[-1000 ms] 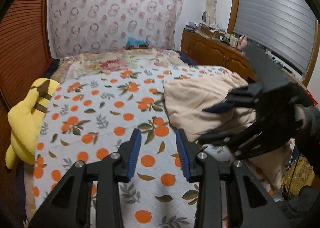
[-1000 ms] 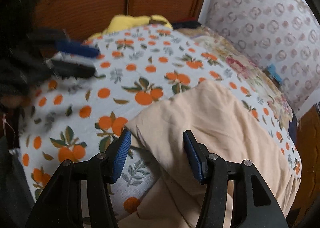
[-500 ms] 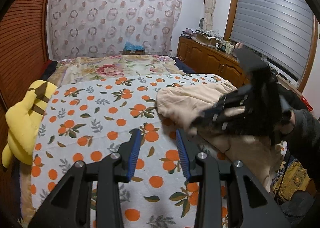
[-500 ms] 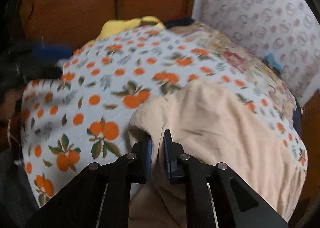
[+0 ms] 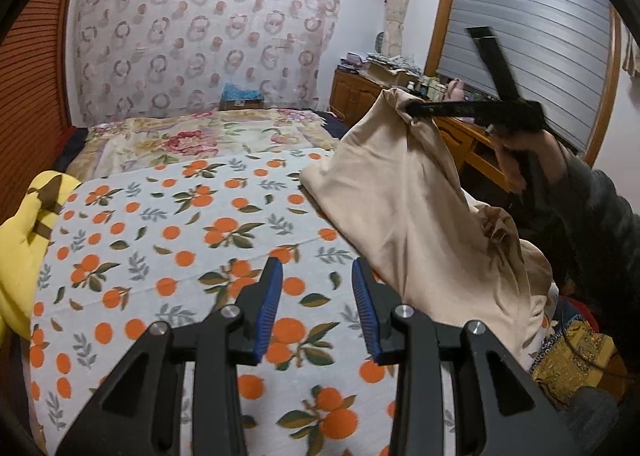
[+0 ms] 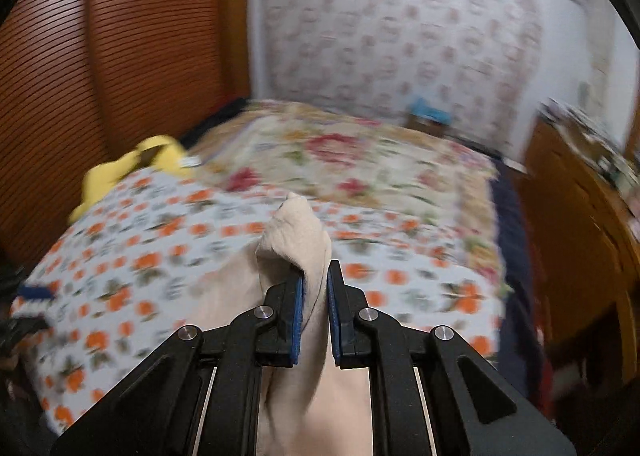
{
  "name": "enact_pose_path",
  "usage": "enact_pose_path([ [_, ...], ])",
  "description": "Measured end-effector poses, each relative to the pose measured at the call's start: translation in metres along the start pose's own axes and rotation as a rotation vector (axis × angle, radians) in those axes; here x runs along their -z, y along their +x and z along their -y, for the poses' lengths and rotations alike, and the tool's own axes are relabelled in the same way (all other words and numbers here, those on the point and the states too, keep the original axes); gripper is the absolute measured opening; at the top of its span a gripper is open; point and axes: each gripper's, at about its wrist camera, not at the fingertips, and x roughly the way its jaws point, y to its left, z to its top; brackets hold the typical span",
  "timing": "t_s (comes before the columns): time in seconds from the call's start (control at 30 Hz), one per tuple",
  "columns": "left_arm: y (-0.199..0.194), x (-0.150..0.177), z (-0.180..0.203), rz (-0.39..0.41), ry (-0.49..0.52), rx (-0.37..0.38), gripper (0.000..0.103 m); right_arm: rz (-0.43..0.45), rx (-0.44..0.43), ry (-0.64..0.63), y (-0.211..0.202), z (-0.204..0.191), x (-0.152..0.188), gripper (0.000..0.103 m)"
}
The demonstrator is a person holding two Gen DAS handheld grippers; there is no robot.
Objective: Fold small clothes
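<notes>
Left wrist view shows the left gripper (image 5: 317,288) nearest, its jaws spread and empty over the orange-print blanket (image 5: 168,240) on the bed. Beyond it to the right, the right gripper (image 5: 412,109) pinches a corner of the beige garment (image 5: 404,208), lifting it while the rest trails on the bed.

Bed (image 5: 192,136): orange-print blanket (image 5: 180,256), beige garment (image 5: 400,216), yellow plush (image 5: 20,248).
</notes>
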Motion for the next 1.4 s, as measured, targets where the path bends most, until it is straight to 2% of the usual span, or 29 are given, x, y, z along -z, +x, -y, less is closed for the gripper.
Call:
enact_pose_path([
  [0.1,0.006,0.001,0.008,-0.011,0.008,0.016,0.035,-0.066,0.093,0.076,0.016,0.037,0.005,0.011],
  [0.17,0.011,0.001,0.014,-0.021,0.014,0.025,0.035,-0.11,0.131,0.093,0.024,0.05,0.011,0.022],
  [0.23,0.015,0.002,0.02,-0.032,0.019,0.038,0.035,-0.133,0.148,0.11,0.024,0.06,0.02,0.038],
  [0.33,0.021,0.003,0.03,-0.046,0.031,0.054,0.035,-0.126,0.164,0.095,0.008,0.063,0.034,0.048],
  [0.43,0.026,0.004,0.038,-0.051,0.041,0.071,0.035,-0.118,0.159,0.07,-0.02,0.057,0.056,0.048],
  [0.67,0.038,0.004,0.054,-0.062,0.052,0.094,0.035,-0.139,0.047,0.034,-0.074,0.014,0.122,0.048],
  [0.8,0.041,0.005,0.058,-0.062,0.047,0.096,0.035,-0.188,0.021,0.058,-0.077,0.004,0.152,0.048],
  [0.97,0.047,0.008,0.066,-0.076,0.047,0.104,0.035,-0.212,0.015,0.112,-0.071,0.006,0.173,0.048],
  [1.0,0.048,0.009,0.067,-0.078,0.052,0.105,0.035,-0.218,0.011,0.128,-0.069,0.008,0.176,0.047],
  [1.03,0.048,0.01,0.069,-0.081,0.055,0.105,0.035,-0.222,0.007,0.14,-0.067,0.009,0.179,0.034],
  [1.07,0.049,0.01,0.07,-0.083,0.058,0.107,0.035,-0.217,-0.001,0.141,-0.068,0.009,0.181,0.025],
  [1.1,0.05,0.011,0.072,-0.085,0.061,0.111,0.035,-0.199,-0.006,0.135,-0.071,0.007,0.182,0.011],
  [1.17,0.05,0.011,0.075,-0.088,0.065,0.116,0.035,-0.15,-0.002,0.141,-0.083,0.007,0.181,0.007],
  [1.3,0.049,0.011,0.08,-0.088,0.073,0.125,0.035,-0.057,0.004,0.184,-0.122,0.012,0.181,0.006],
  [1.4,0.048,0.011,0.085,-0.086,0.082,0.132,0.035,-0.025,0.028,0.2,-0.154,0.016,0.186,0.006],
])
